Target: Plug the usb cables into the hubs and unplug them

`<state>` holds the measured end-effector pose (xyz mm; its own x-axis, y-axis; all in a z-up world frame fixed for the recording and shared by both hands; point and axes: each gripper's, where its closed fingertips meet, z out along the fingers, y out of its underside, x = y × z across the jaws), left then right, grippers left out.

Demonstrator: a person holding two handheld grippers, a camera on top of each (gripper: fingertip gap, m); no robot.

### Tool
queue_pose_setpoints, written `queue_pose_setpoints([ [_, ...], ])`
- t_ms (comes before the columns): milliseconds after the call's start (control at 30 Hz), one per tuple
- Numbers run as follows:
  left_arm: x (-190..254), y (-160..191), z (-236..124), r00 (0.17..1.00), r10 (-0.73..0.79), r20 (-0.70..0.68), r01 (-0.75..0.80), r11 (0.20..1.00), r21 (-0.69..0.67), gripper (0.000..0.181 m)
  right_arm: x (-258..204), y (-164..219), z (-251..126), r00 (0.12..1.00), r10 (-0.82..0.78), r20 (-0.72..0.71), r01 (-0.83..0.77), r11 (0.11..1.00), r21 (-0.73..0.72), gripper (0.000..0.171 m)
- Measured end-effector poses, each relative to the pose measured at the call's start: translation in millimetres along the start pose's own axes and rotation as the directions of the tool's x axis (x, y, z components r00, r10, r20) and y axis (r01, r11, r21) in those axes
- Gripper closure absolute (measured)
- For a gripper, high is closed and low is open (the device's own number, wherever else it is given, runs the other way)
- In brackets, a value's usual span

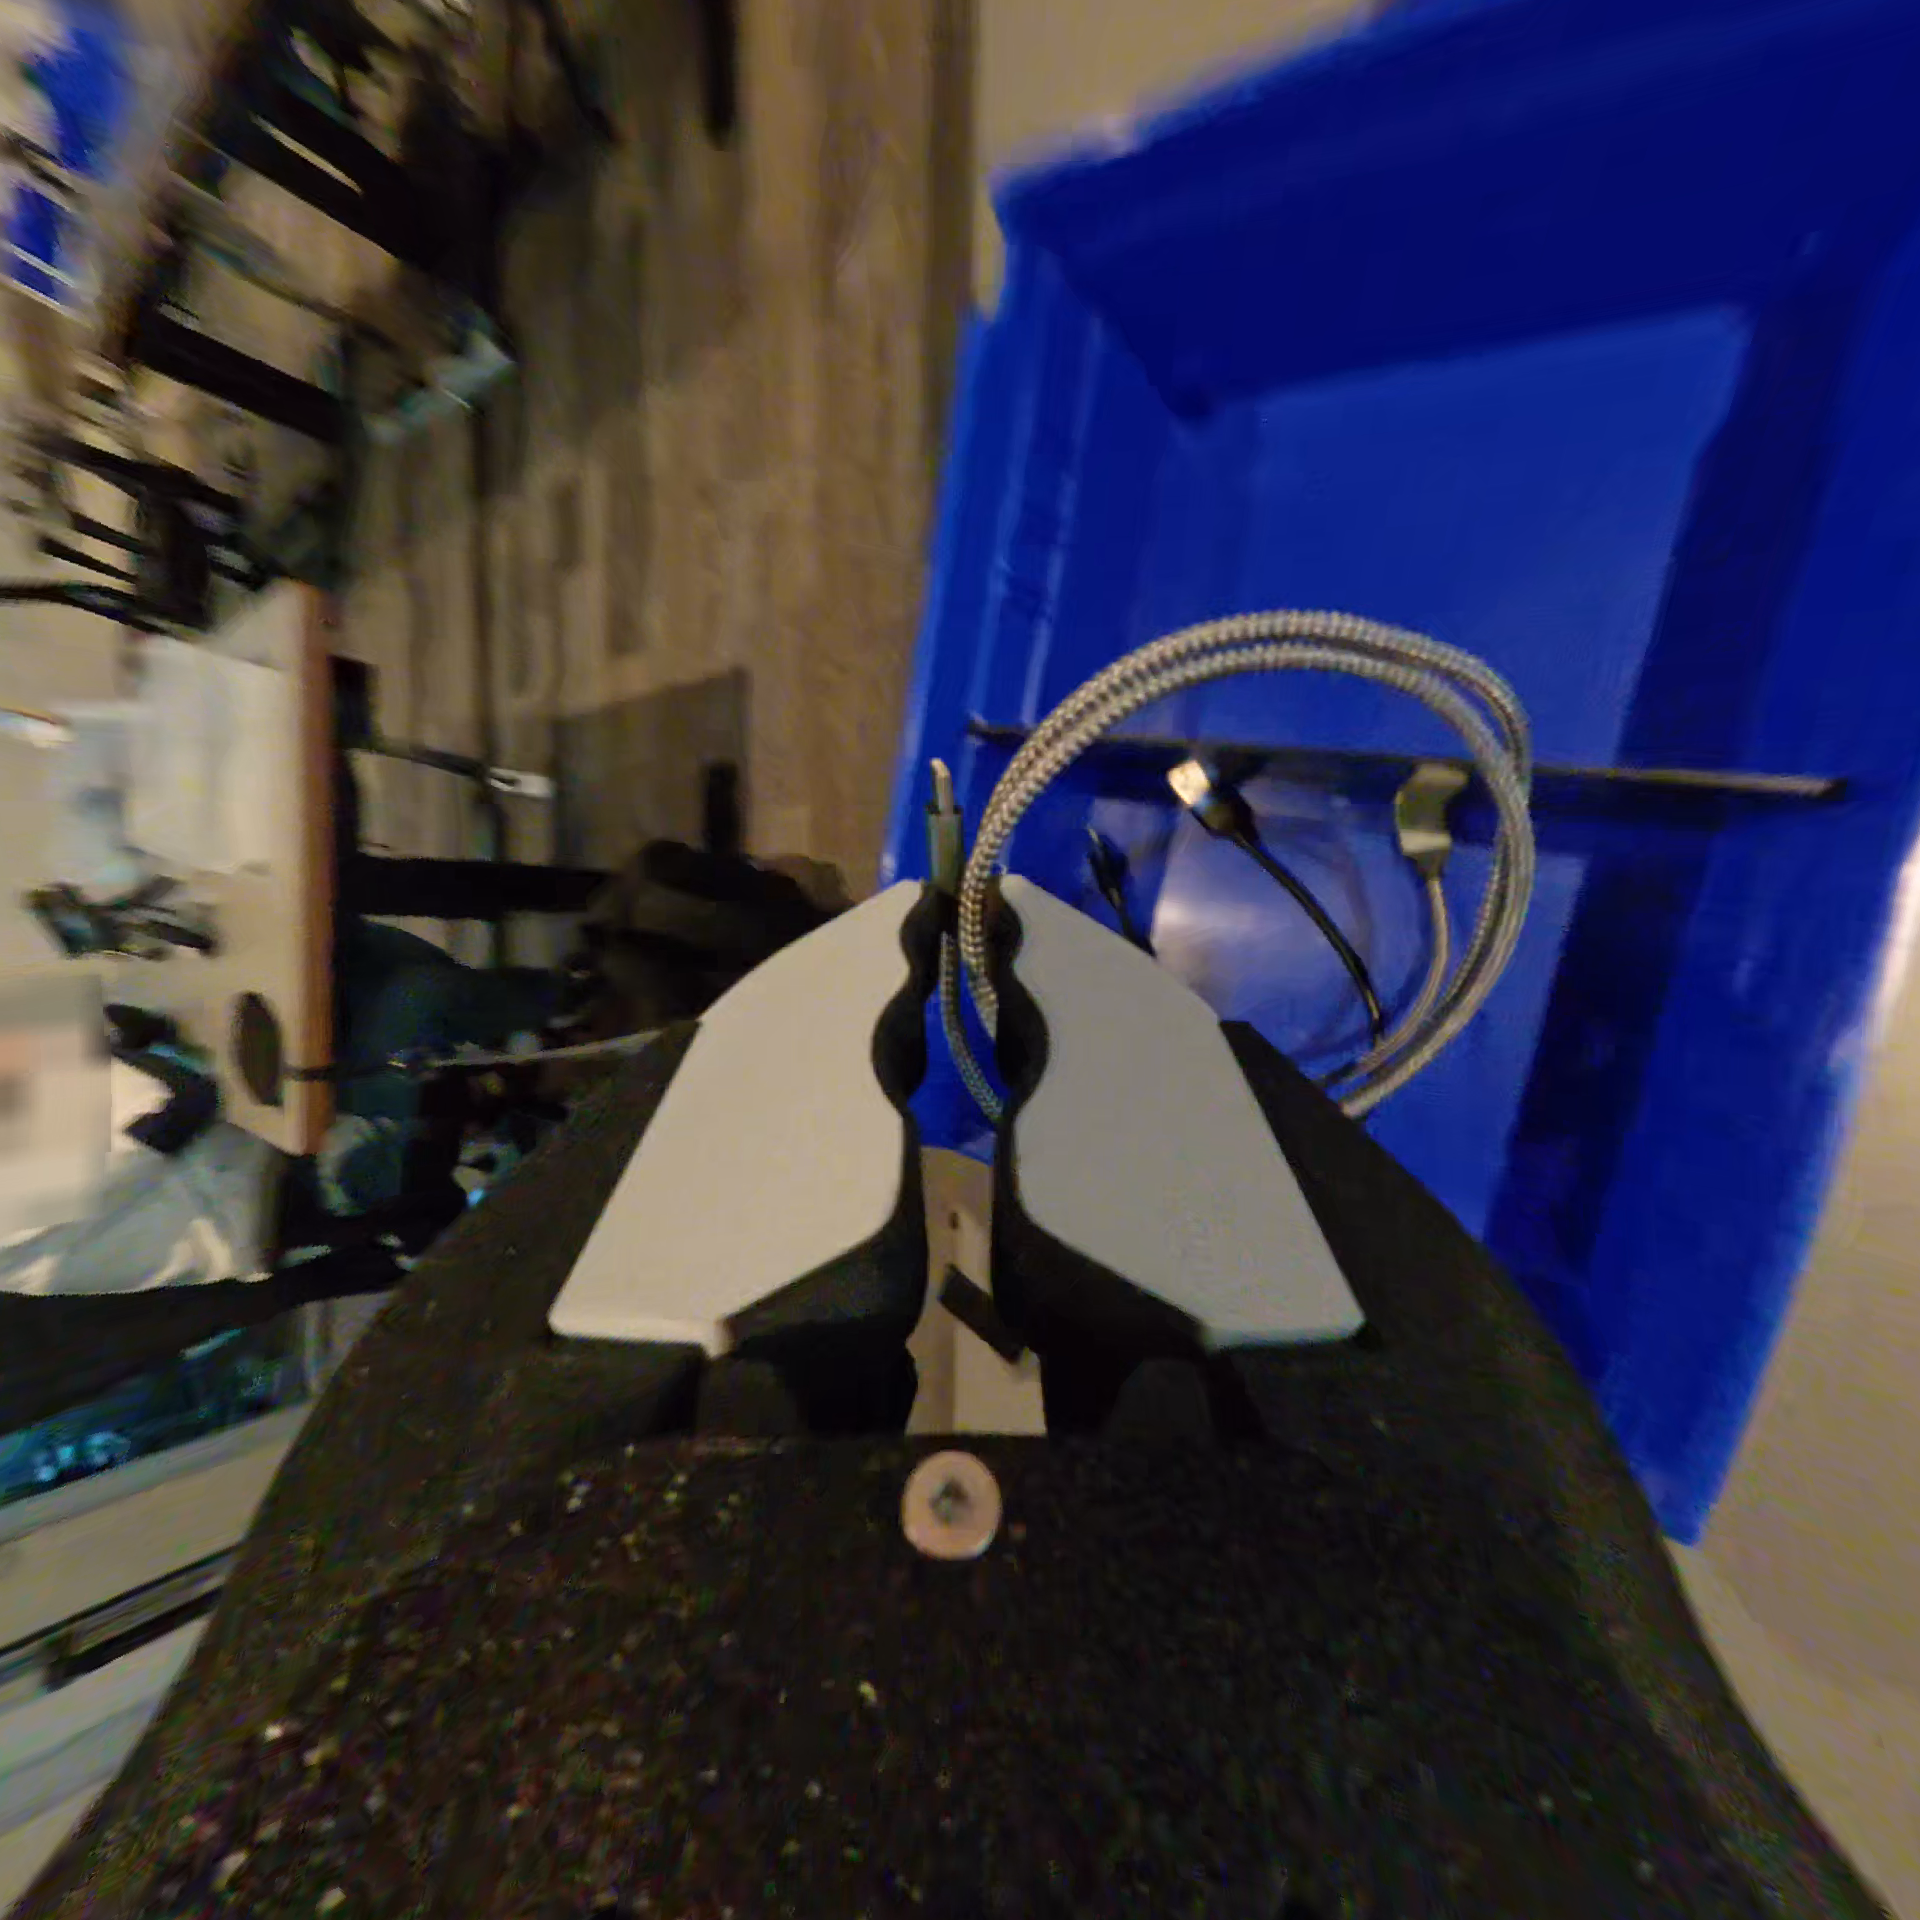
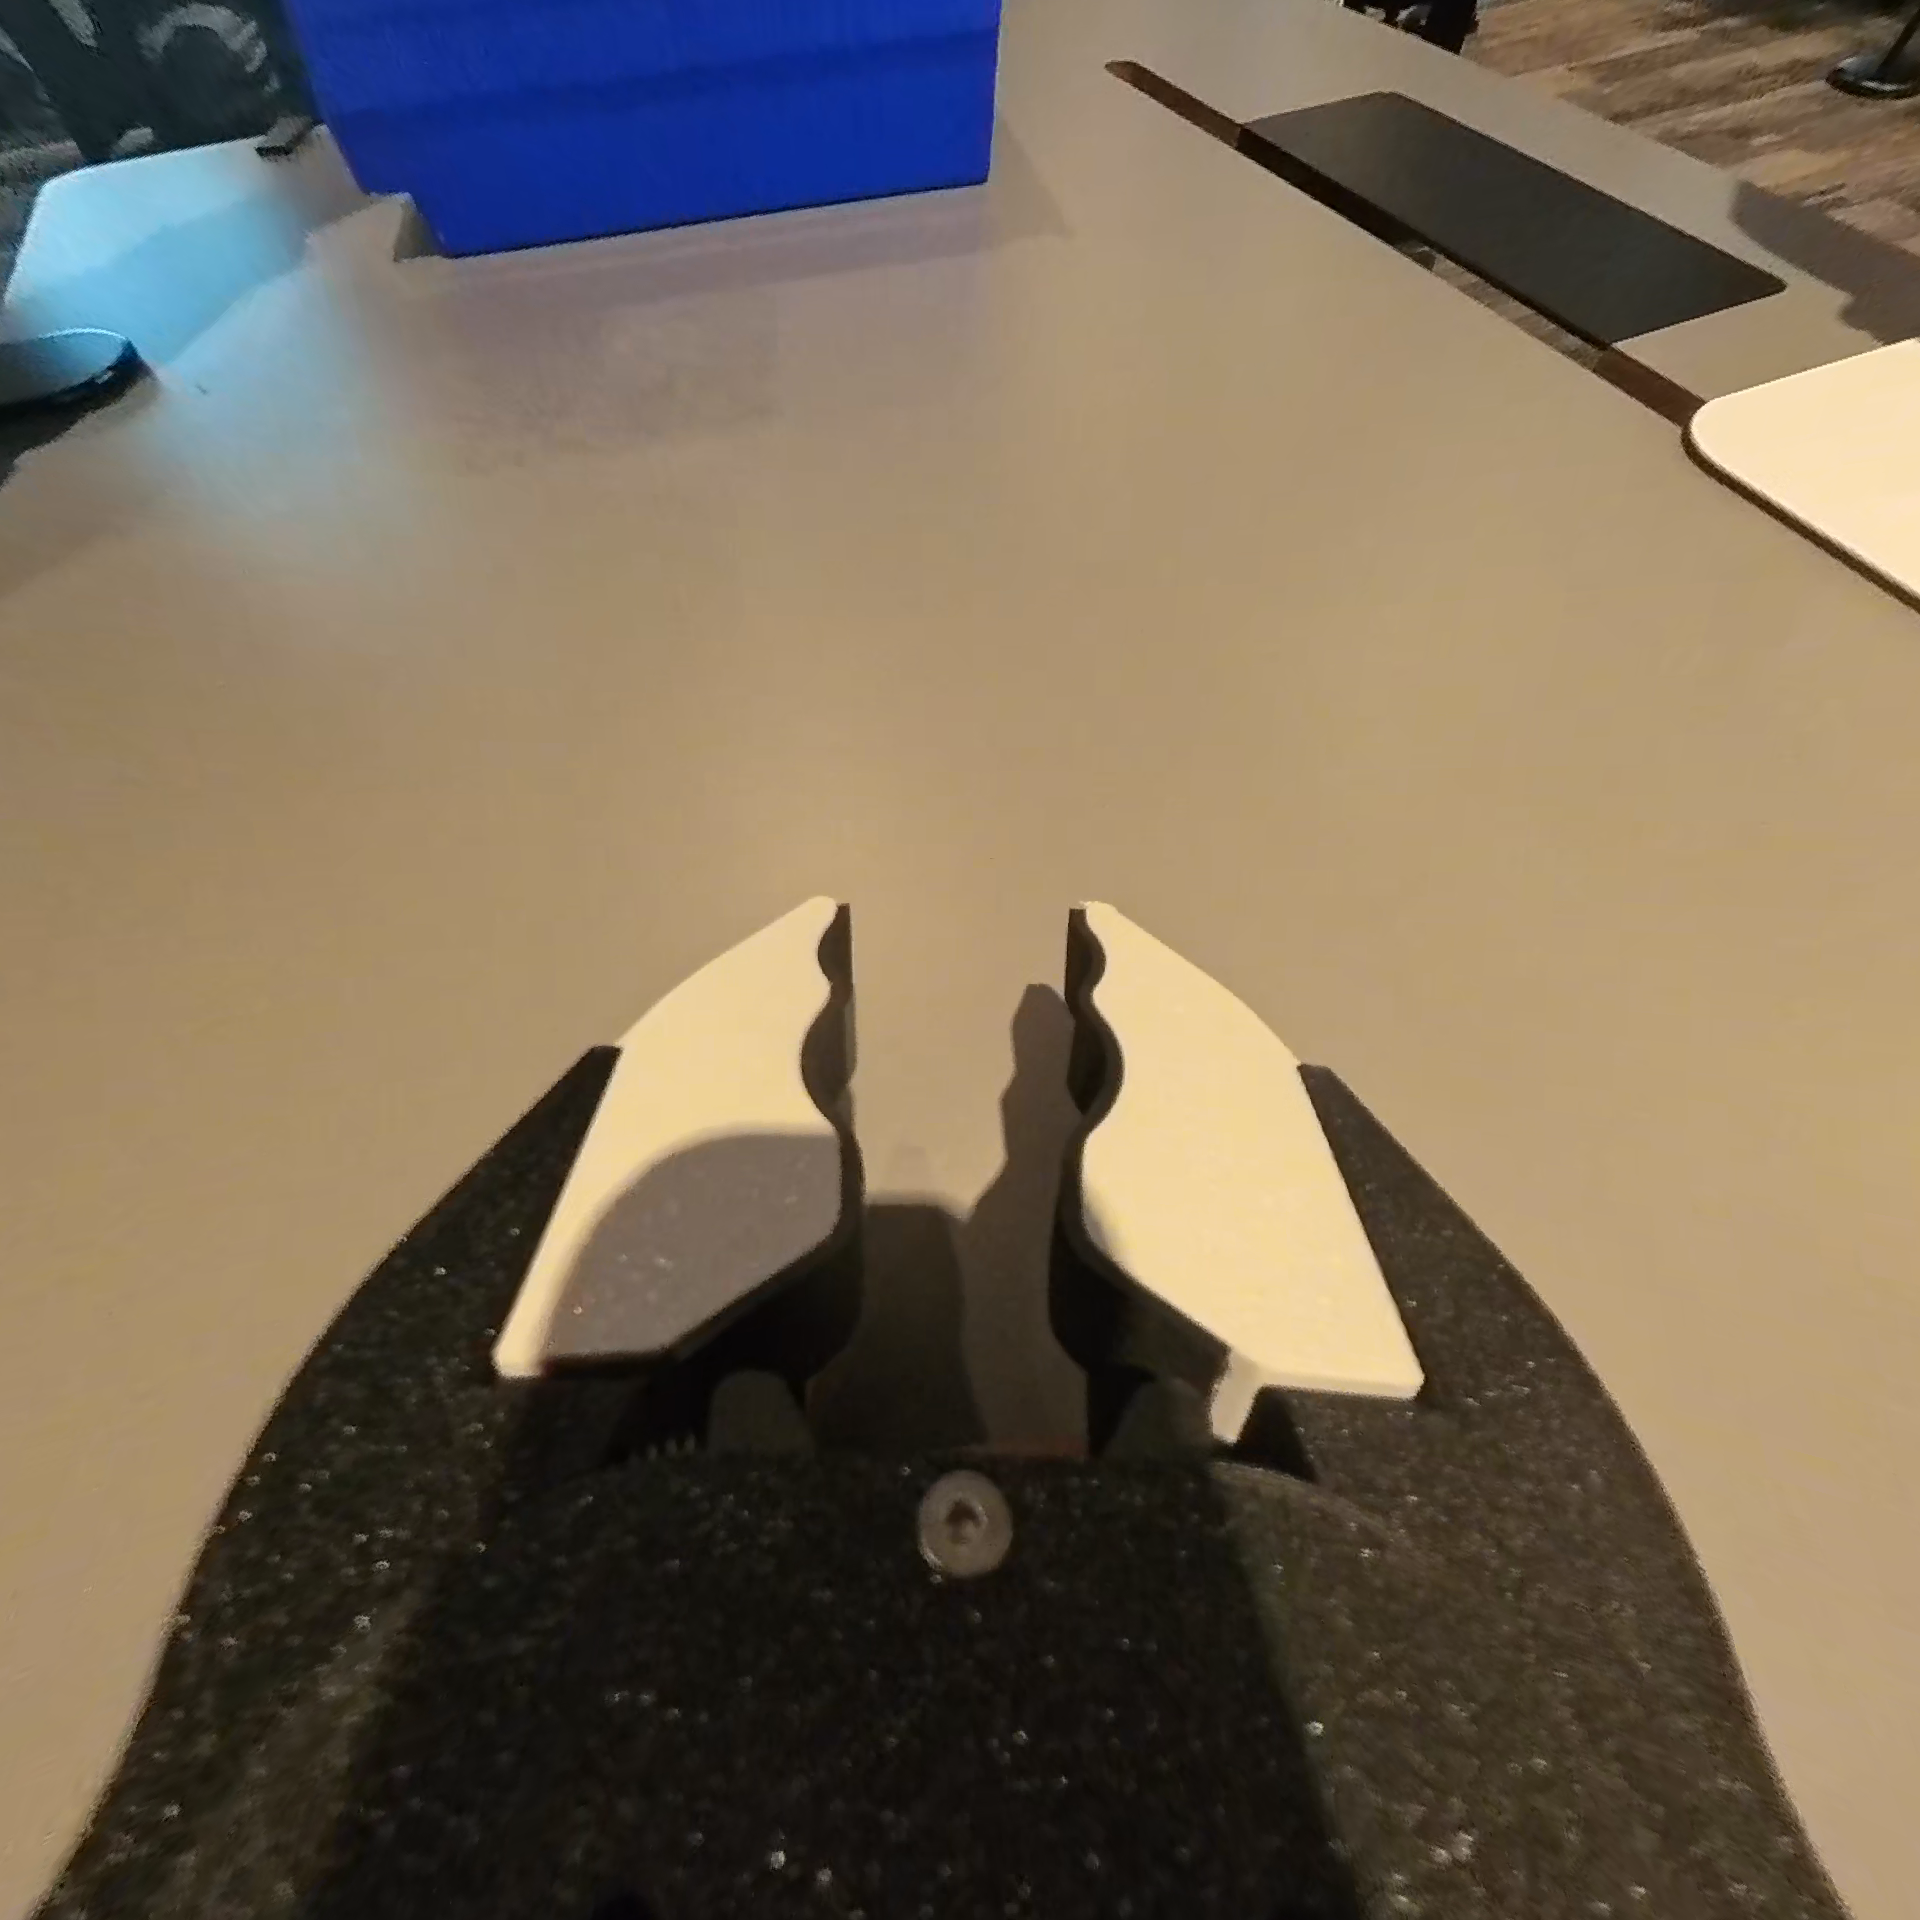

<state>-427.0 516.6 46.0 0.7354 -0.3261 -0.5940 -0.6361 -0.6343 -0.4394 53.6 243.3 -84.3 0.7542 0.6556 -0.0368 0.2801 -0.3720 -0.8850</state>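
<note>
**Left grips braided cable at the bin, right idle over counter**

Left wrist view: my left hand-held gripper is clenched on a grey braided usb cable, pinching it just behind its plug. The plug sticks out past the fingertips, free in the air, not in any port. From the pinch the cable arcs up & round in a double loop in front of the blue bin, then drops back toward my gripper's right side. Inside the bin, behind the loop, a thin dark bar runs across. By it I see a black cable w/ a shiny plug end and a silver cable w/ a flat metal plug. Can't tell if either is seated in a hub; too blurry. View is tilted, bkgd left of the bin smeared.

Right wrist view: my right hand-held gripper is released, fingers apart w/ nothing between them, low over the bare grey counter. The blue bin stands at the far edge, well apart from this gripper. Far right: a black flat pad and a white board corner.
</note>
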Motion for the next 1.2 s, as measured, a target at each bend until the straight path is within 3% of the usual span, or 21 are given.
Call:
queue_pose_setpoints([
  [33,-7,-13,-20,0.999,-0.001,0.049,-0.002,0.998,0.056,0.173,0,0,0,1.0,-0.003,-0.002,0.003,1.0,0.0,0.132],
  [233,1,-82,-135,0.976,0.02,0.217,-0.102,0.923,0.371,0.174,1,-1,-1,1.0,-0.001,-0.005,0.001,1.0,0.006,0.132],
  [400,13,-112,-193,0.96,0.003,0.282,-0.152,0.847,0.509,0.174,0,-1,-1,1.0,-0.001,-0.002,0.001,1.0,0.01,0.132],
  [533,53,-136,-234,0.983,0.044,0.177,-0.154,0.723,0.673,0.174,0,-2,-2,1.0,0.001,0.003,-0.001,1.0,0.014,0.132],
  [700,111,-160,-301,0.991,0.131,-0.005,-0.06,0.484,0.873,0.174,2,-5,-4,1.0,0.03,0.009,-0.03,0.999,0.039,0.132],
  [800,155,-169,-316,0.957,0.251,-0.142,0.024,0.42,0.907,0.174,7,-10,-8,0.998,0.066,0.009,-0.066,0.995,0.081,0.131],
  [900,214,-174,-307,0.859,0.399,-0.321,0.122,0.449,0.885,0.175,16,-16,-15,0.993,0.118,0.001,-0.117,0.982,0.145,0.131],
  [1000,283,-168,-280,0.707,0.509,-0.491,0.17,0.551,0.817,0.174,29,-18,-21,0.982,0.187,-0.009,-0.182,0.966,0.183,0.131],
  [1133,376,-143,-232,0.501,0.572,-0.649,0.092,0.711,0.698,0.174,43,-18,-29,0.959,0.285,0.0,-0.278,0.935,0.219,0.131],
  [1200,414,-129,-208,0.455,0.569,-0.685,0.032,0.758,0.651,0.175,46,-18,-29,0.951,0.31,0.005,-0.303,0.926,0.224,0.131],
])
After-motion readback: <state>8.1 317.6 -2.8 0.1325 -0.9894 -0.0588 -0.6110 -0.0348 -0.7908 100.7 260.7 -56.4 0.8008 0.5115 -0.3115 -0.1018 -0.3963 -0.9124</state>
